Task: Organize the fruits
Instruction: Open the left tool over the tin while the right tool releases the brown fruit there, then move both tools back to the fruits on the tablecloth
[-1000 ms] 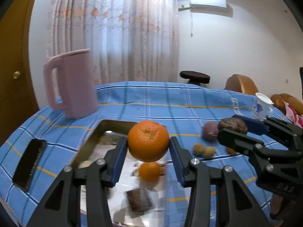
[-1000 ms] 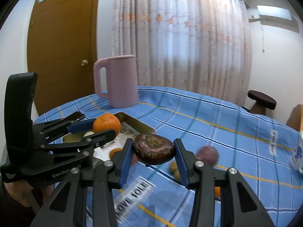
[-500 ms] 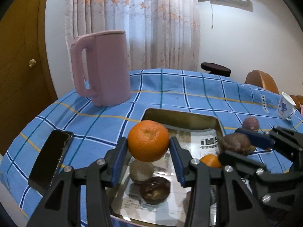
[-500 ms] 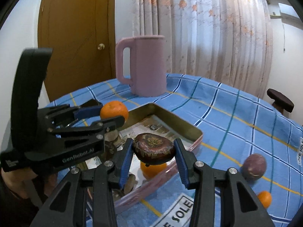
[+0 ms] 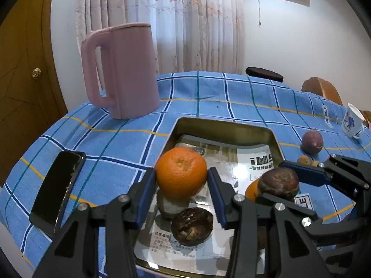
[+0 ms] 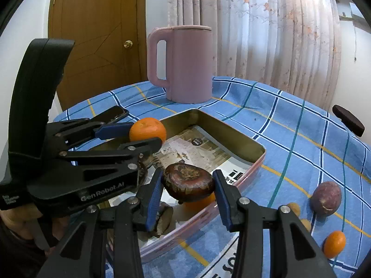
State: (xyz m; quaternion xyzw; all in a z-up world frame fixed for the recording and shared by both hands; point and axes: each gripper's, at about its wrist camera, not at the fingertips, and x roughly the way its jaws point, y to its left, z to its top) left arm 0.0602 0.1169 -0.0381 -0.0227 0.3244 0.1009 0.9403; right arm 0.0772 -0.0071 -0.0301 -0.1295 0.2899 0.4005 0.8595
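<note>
A pink jug (image 5: 123, 69) stands upright near the far edge of the table (image 5: 208, 97), just beyond the tray's far left corner. A dark phone (image 5: 58, 190) lies flat near the table's left edge, well apart from the tray. Toward the right edge sit a purple fruit (image 6: 325, 198), two small tan fruits (image 5: 307, 161) beside it and a small orange (image 6: 334, 243) nearer the front; a white cup (image 5: 352, 121) with a blue print leans close to the right edge. Nothing stands between the grippers and the tray.

The tray (image 5: 222, 127) is a shallow metal tin lined with printed paper. In its near left part lie a pale round fruit (image 5: 169, 205) and, touching it in front, a dark wrinkled fruit (image 5: 192, 225). A second orange (image 5: 251, 191) lies by the near right wall, mostly hidden behind the right gripper's load.

The left gripper (image 5: 182, 193) clamps an orange (image 5: 181, 172) between its blue pads, held above the pale fruit over the tray's near left part. The right gripper (image 6: 187, 194) clamps a flattish brown fruit (image 6: 187, 182) above the tray's near right wall. The two grippers hang side by side, close together, and part of a hand (image 6: 30, 217) shows under the left one.
</note>
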